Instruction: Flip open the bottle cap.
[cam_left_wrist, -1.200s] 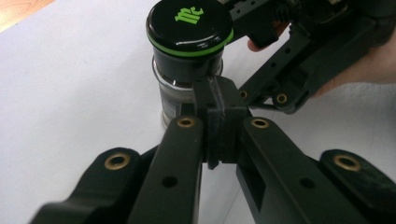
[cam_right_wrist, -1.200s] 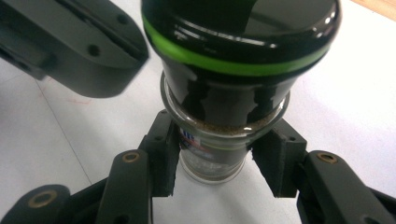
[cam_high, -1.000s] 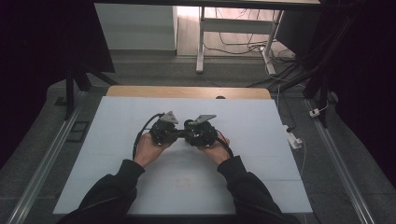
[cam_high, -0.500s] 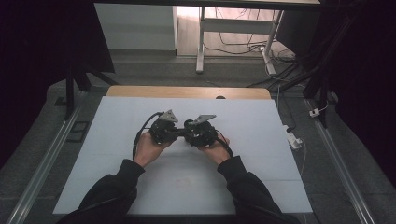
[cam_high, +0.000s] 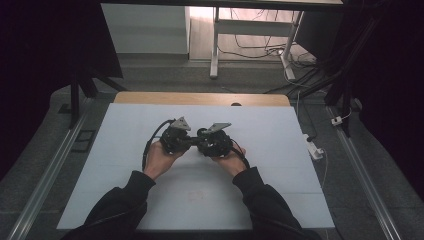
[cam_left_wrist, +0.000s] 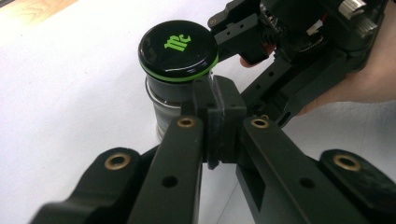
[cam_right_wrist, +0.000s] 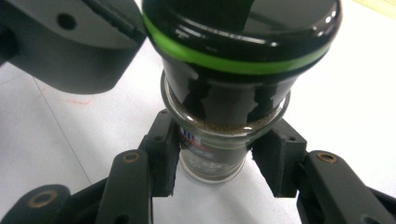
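Gripping the spice jar (cam_right_wrist: 212, 154) by its glass body — right gripper (cam_right_wrist: 212, 163) has both pads tight on it. Left gripper (cam_left_wrist: 217, 112) is clamped at the jar's black green-ringed cap (cam_left_wrist: 178, 49). Jar sits mid-table (cam_high: 280, 125), slightly toward the far edge — both hands meet there.

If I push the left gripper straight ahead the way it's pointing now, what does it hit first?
Most likely the spice jar: it stands right past the left gripper, whose jaws are shut. Just beyond and beside the jar is the right gripper. How small the gap to the jar is cannot be judged.
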